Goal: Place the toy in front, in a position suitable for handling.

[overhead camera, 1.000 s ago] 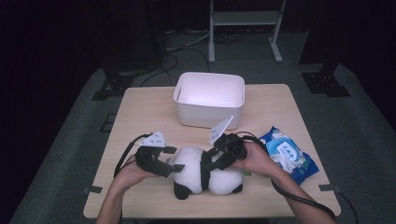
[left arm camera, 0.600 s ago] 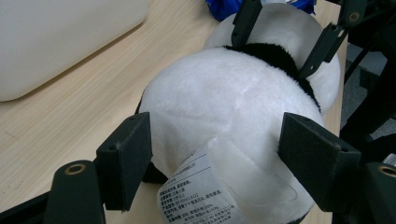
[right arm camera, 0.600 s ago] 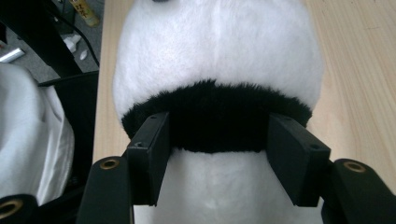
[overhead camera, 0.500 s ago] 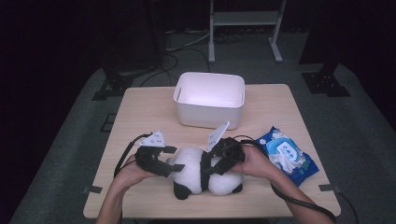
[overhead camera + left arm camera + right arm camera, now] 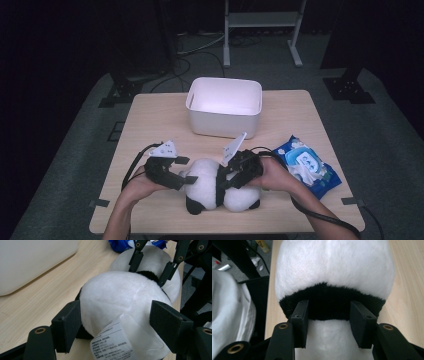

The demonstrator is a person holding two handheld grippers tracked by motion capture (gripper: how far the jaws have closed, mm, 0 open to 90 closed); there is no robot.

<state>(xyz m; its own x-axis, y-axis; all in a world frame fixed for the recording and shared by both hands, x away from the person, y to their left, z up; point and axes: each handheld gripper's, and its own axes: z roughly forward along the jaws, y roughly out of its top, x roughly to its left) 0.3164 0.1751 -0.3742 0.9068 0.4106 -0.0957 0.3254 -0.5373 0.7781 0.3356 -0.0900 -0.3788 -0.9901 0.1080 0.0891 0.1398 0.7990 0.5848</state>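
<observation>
Both grippers' fingers straddle the black-and-white plush panda [image 5: 220, 187], wide, not yet clamped; it lies on the near tabletop [image 5: 150, 125], lift into the white plastic bin [image 5: 225, 106] pending.

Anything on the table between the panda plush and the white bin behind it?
Nothing visible does. The panda plush lies near the front edge with bare wood between it and the white bin; the blue wipes pack sits off to the side.
</observation>
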